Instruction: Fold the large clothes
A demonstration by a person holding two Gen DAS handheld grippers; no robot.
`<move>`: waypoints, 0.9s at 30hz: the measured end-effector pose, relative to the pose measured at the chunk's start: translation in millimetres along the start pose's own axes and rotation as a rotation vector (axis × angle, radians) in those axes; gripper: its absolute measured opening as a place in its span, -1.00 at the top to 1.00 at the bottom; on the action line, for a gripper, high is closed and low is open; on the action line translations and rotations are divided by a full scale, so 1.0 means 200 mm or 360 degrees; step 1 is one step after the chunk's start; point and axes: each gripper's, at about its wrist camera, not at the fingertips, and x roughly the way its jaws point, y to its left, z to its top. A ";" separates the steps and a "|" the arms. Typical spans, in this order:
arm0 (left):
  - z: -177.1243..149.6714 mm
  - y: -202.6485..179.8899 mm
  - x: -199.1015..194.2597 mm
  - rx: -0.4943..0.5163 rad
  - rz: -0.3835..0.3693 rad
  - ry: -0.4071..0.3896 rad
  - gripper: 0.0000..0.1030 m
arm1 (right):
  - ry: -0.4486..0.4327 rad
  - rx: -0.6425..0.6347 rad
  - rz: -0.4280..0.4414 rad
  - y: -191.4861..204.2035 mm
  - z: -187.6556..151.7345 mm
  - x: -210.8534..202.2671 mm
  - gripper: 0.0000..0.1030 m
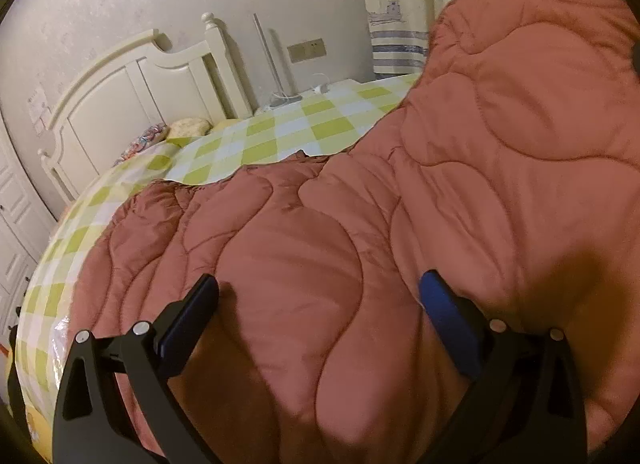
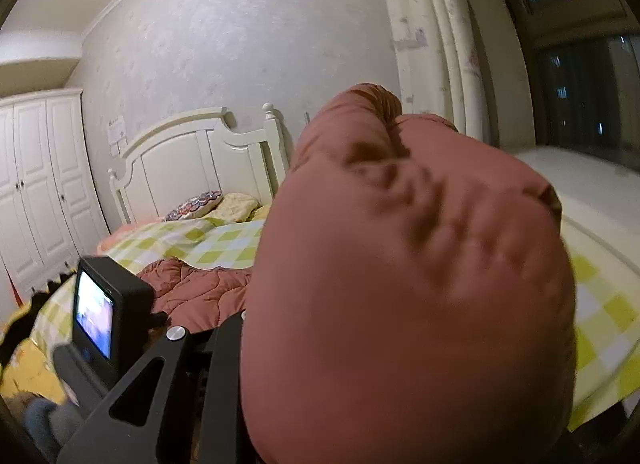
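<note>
gripping the quilted coat, right fingers clamp; left fingers gape wide.

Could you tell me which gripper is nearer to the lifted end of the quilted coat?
Right. The right gripper is clamped on the coat's lifted end; the left gripper hangs open over the spread part.

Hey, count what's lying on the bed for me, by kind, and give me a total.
Quilted rust-red garment: 1
Checked sheet: 1
Pillows by the headboard, one patterned, one pale yellow: 2
Total: 4
</note>
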 end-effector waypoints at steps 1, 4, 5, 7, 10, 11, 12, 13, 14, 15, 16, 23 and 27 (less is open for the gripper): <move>-0.01 0.01 -0.06 -0.0004 -0.0013 -0.0044 -0.93 | -0.0002 -0.0015 -0.0011 0.01 0.01 -0.01 0.32; -0.12 -0.01 -0.12 0.0033 -0.0053 -0.0082 -0.94 | 0.0009 -0.0079 -0.0064 0.08 0.03 -0.01 0.32; -0.17 -0.03 -0.10 0.0062 -0.0083 -0.0073 -0.95 | 0.0023 -0.0127 -0.0079 0.13 0.03 0.01 0.32; -0.21 -0.01 -0.10 0.0069 -0.0153 -0.0132 -0.94 | 0.0023 -0.0252 -0.0147 0.24 0.01 0.04 0.32; -0.18 0.18 -0.19 -0.0076 -0.0348 -0.0148 -0.85 | -0.0010 -0.0427 -0.0263 0.39 0.01 0.07 0.32; -0.19 0.27 -0.26 -0.0148 -0.0353 -0.0209 -0.85 | -0.0017 -0.0470 -0.0289 0.44 0.02 0.07 0.32; -0.19 0.38 -0.32 -0.0232 -0.0342 -0.0283 -0.85 | -0.0025 -0.0531 -0.0320 0.50 0.03 0.08 0.32; -0.21 0.52 -0.39 -0.0340 -0.0326 -0.0359 -0.85 | -0.0030 -0.0583 -0.0339 0.55 0.03 0.08 0.32; -0.22 0.64 -0.42 -0.0431 -0.0302 -0.0402 -0.86 | -0.0042 -0.0665 -0.0357 0.63 0.03 0.10 0.32; -0.24 0.77 -0.45 -0.0526 -0.0255 -0.0428 -0.86 | -0.0052 -0.0708 -0.0364 0.68 0.02 0.11 0.32; -0.27 0.93 -0.47 -0.0646 -0.0181 -0.0448 -0.86 | -0.0072 -0.0792 -0.0375 0.78 0.01 0.13 0.32; -0.48 1.56 -0.57 -0.1102 0.0063 -0.0457 -0.86 | 0.0048 -0.1732 -0.0282 1.55 -0.54 0.43 0.25; -0.45 1.59 -0.57 -0.0974 0.0081 -0.0377 -0.87 | -0.0086 -0.2135 -0.0310 1.67 -0.87 0.53 0.09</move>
